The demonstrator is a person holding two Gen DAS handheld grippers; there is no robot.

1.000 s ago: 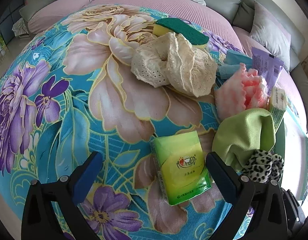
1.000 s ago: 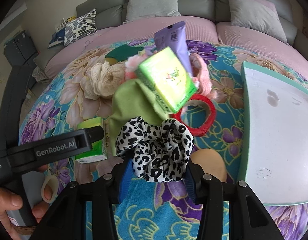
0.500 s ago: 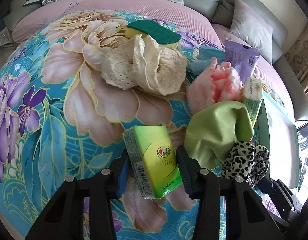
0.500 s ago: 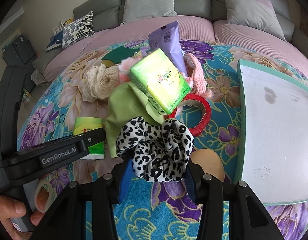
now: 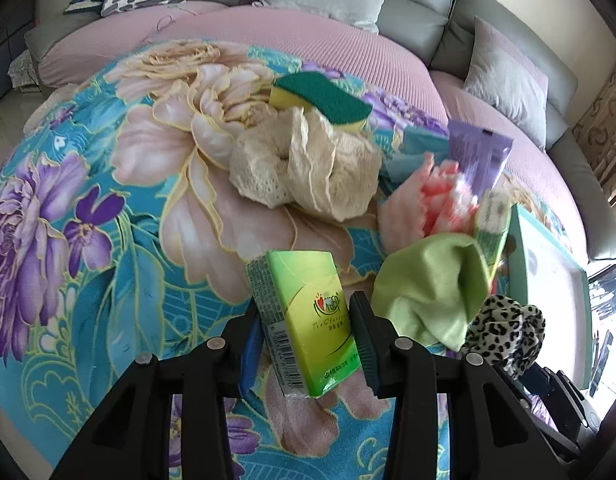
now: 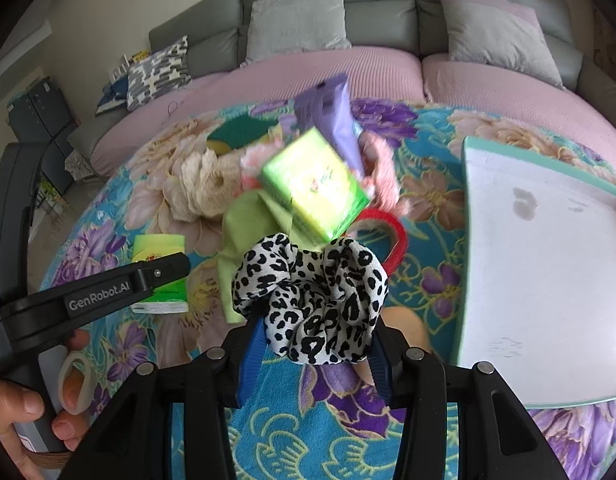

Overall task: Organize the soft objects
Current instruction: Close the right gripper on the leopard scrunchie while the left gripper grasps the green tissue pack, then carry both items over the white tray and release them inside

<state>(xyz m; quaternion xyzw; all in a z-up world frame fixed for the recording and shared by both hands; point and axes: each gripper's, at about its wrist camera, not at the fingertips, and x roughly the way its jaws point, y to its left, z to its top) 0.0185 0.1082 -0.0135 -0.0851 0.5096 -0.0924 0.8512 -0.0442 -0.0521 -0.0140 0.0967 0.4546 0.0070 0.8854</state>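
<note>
Left hand-held gripper [image 5: 308, 332]: clamping the green tissue pack [image 5: 304, 320], just above the floral blanket [image 5: 108, 240].
Right hand-held gripper [image 6: 311, 344]: squeezing the leopard scrunchie [image 6: 311, 300], green cloth [image 6: 248, 232] lying at its 11 o'clock.

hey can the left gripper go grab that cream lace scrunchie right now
Probably not yet. The left hand-held gripper is shut on the green tissue pack, so its fingers are occupied. The cream lace scrunchie lies uncovered ahead of it, with only the sponge against its far side.
</note>
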